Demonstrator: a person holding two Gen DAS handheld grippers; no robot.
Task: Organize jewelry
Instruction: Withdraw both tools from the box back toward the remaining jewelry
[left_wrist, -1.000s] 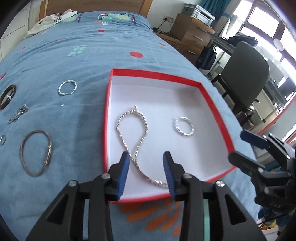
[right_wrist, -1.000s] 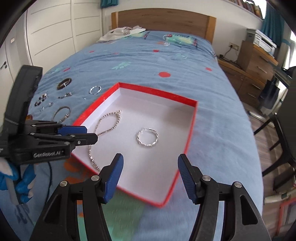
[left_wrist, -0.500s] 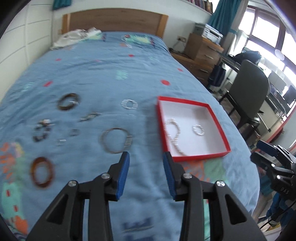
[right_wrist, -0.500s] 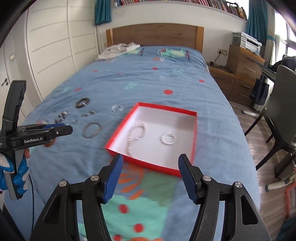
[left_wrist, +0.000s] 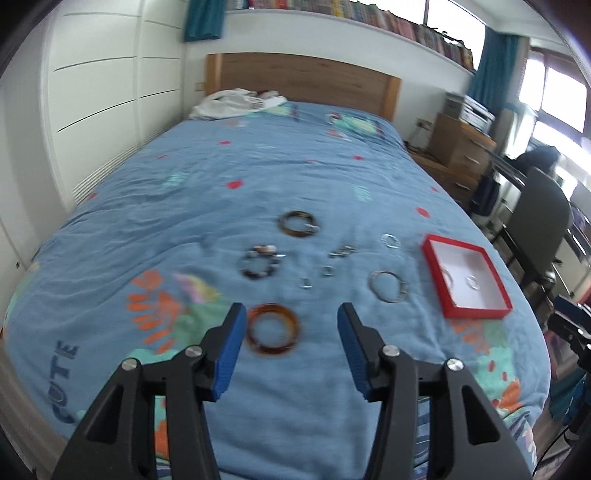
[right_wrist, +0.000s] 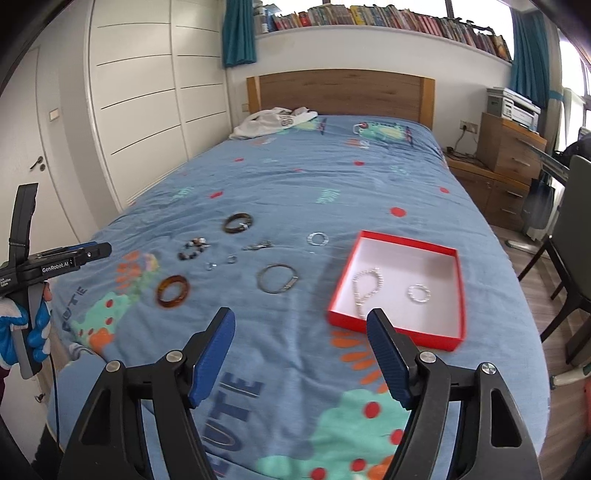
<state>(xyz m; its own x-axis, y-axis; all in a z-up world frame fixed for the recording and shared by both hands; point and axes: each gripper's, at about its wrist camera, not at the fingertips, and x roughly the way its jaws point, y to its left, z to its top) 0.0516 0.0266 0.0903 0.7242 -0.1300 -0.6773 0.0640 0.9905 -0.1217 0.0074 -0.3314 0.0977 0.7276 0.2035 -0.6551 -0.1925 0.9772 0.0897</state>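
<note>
Jewelry scattered on blue bedspread (right_wrist: 332, 177): amber bangle (right_wrist: 173, 290) nearest foot of bed, metal bangle (right_wrist: 277, 277) right of it, beaded bracelet (right_wrist: 192, 249), dark bangle (right_wrist: 238, 222), small silver ring (right_wrist: 317, 238) farther up. Red box (right_wrist: 402, 242) with white inside lies right of them, holding silver chain (right_wrist: 365, 288) and twisted ring (right_wrist: 419, 294), apart. Left gripper (left_wrist: 291, 343) above amber bangle, jaws just widened, nothing between. Right gripper (right_wrist: 301, 354) likewise just widened, empty, near box corner. Gloved hand (right_wrist: 22, 332) holds left tool.
</note>
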